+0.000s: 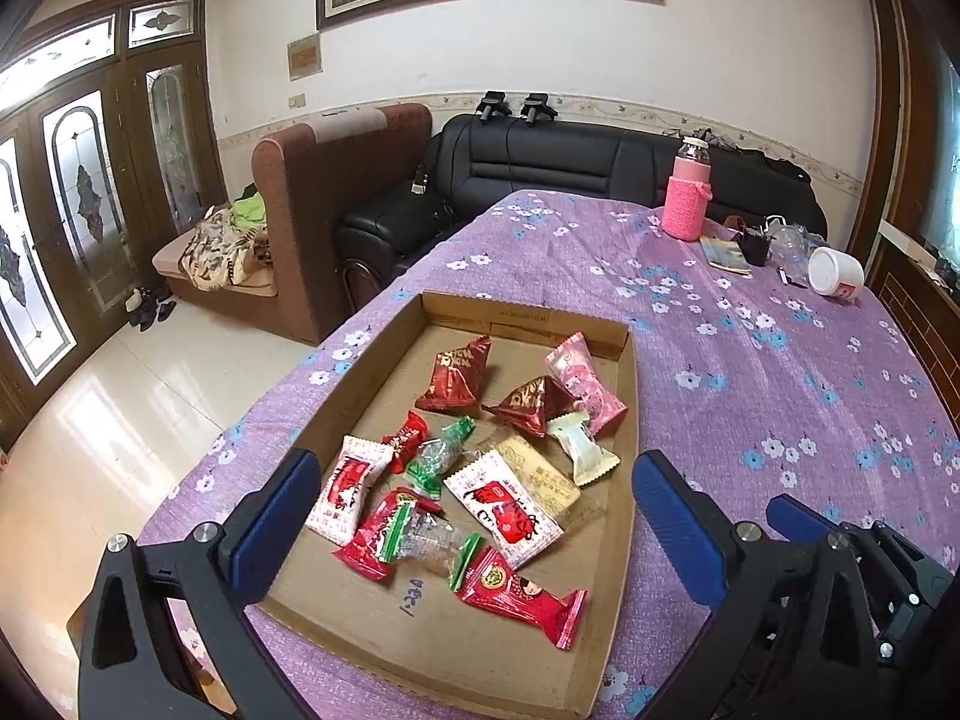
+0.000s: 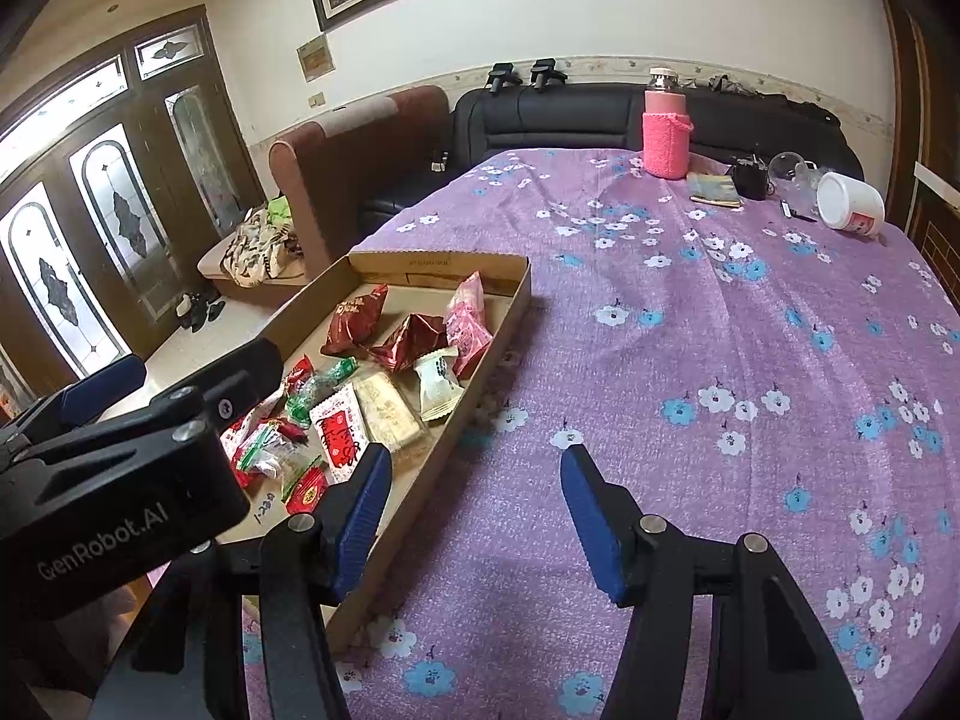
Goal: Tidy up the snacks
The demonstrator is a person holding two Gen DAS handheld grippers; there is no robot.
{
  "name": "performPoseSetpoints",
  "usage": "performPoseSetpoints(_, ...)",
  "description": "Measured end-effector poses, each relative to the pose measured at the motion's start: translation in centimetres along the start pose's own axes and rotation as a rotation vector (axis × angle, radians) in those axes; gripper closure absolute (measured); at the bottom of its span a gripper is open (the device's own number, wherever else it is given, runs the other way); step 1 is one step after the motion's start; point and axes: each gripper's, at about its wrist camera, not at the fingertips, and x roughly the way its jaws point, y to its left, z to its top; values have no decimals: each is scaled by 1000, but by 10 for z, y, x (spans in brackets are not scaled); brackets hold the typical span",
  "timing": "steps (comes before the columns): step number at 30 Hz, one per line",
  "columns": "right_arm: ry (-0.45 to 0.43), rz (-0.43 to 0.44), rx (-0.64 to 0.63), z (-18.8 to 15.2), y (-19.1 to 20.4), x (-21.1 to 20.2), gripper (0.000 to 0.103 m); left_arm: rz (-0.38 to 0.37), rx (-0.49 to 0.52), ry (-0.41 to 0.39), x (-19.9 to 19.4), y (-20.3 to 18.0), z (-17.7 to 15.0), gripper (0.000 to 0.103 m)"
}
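Hovering with jaws apart and gripping nothing, the left gripper (image 1: 474, 516) is poising over the cardboard tray (image 1: 384, 330), while the right gripper (image 2: 474, 510) is waiting, equally spread, beside that tray's right wall. Snacks (image 1: 480, 462) are lying gathered inside it, seemingly already organized. Beyond the tray, a pink bottle (image 1: 687, 192) is standing.

The right gripper (image 2: 474, 492) has its blue-padded jaws spread wide with nothing between them, above the purple flowered tabletop (image 2: 690, 360). Its left jaw overlaps the near rim of a shallow cardboard tray (image 2: 510, 306) lying just left of the jaws, filled with wrapped snacks (image 2: 384, 372) in red, white, green and pink. The left gripper (image 2: 120, 420) sits further left over the tray. Far ahead of the jaws stands a pink bottle (image 2: 665, 132)
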Motion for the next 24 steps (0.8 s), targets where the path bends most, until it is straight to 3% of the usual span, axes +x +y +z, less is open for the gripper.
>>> performPoseSetpoints(8,2,5,0,-2,0,0,40,6,-7,-23,-3,-1,0,0)
performPoseSetpoints(17,-23,17,-9,-3,2,-4,39,111,-176,-285,-58,22,-1,0)
performPoseSetpoints(20,-29,18,-25,-5,6,-6,39,121,-177,-280,-58,26,-1,0)
performPoseSetpoints(24,-31,14,-58,-8,14,-5,39,104,-161,-198,-44,27,0,0)
